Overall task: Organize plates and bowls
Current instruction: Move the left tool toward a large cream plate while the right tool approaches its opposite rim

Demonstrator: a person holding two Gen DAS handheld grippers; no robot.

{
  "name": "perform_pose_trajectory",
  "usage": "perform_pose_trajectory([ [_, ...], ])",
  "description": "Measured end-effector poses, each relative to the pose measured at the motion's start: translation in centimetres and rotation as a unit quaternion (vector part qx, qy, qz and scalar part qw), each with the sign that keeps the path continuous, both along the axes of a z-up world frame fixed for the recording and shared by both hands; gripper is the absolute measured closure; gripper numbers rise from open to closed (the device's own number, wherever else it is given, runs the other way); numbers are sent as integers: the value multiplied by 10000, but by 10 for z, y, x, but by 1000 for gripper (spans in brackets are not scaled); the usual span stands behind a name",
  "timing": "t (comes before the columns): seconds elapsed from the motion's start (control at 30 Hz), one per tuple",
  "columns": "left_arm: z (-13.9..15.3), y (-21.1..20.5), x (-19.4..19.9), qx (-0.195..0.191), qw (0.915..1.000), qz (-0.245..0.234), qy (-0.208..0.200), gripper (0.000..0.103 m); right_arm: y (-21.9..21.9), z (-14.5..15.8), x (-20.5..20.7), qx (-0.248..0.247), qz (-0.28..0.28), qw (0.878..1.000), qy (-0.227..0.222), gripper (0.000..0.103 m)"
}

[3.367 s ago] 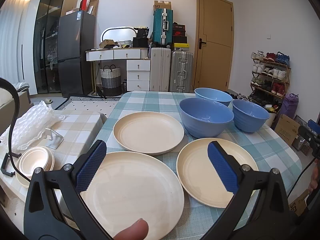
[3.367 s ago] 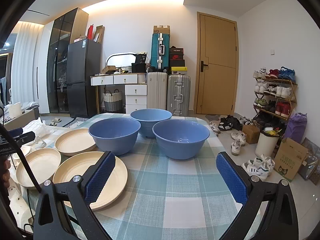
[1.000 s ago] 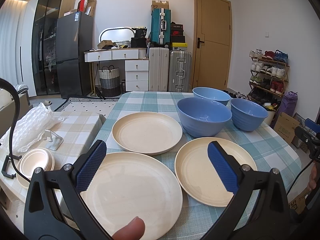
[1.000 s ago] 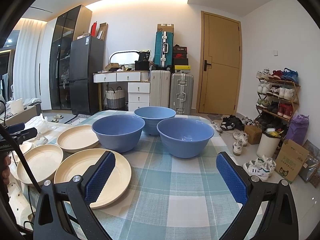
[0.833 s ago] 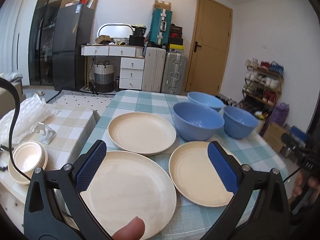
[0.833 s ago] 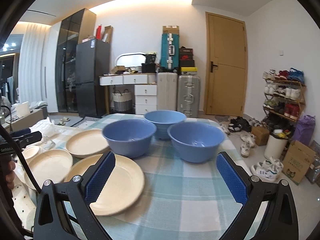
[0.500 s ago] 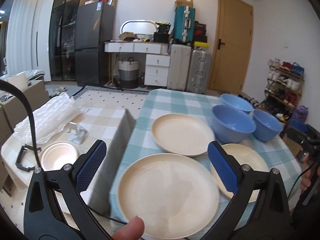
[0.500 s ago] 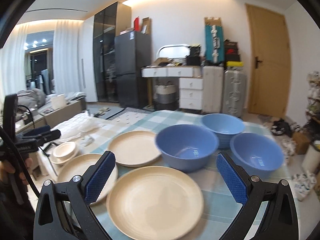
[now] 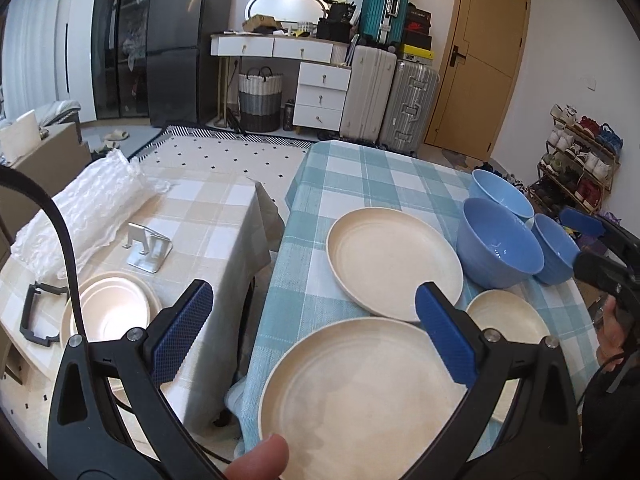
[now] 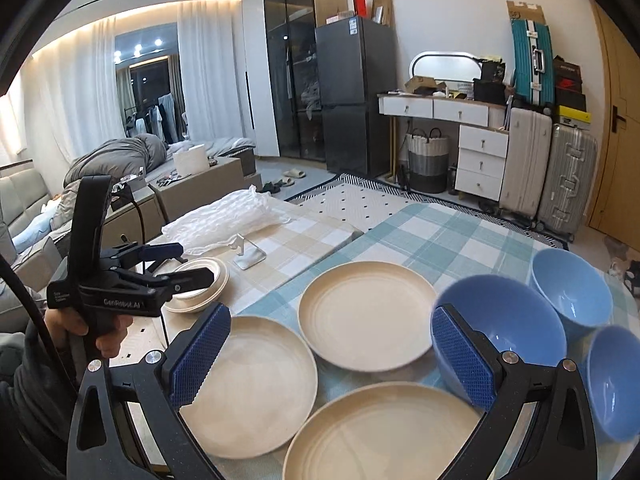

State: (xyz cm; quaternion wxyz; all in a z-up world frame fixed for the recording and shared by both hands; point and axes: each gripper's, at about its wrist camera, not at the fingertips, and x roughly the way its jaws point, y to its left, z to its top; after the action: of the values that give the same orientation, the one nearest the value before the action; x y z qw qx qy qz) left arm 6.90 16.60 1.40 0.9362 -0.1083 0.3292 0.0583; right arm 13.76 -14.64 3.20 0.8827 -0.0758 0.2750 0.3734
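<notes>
My left tongs point(image 9: 312, 316) stand apart, empty, above the near plate point(image 9: 360, 396) at the table point(image 9: 360, 176) edge. My right tongs point(image 10: 332, 354) are likewise apart and hold nothing, over the front plate point(image 10: 384, 436). A third plate point(image 9: 394, 260) lies beyond both. Three blue bowls point(image 10: 500, 328) sit to the right, nearer my right tongs. Judgement: the near plate lies directly ahead of the left tongs, so the left hand suits stacking plates.
</notes>
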Motion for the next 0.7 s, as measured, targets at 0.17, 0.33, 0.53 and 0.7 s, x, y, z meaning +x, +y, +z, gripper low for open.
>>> perform_pose_trajectory([
  [0.17,-3,2,41,-27,9996,-144,228,2,12,12,51,-238,-2,9993,279,0],
  [0.33,-7,4,70,-3,9991,-77,422,2,24,13,88,-719,141,9964,420,0],
  [0.53,-16,3,101,-94,9982,-87,584,2,37,-3,130,-1168,209,9910,627,0],
  [0.7,-28,-6,129,26,9972,-146,738,2,40,-17,156,-1590,306,9838,775,0],
])
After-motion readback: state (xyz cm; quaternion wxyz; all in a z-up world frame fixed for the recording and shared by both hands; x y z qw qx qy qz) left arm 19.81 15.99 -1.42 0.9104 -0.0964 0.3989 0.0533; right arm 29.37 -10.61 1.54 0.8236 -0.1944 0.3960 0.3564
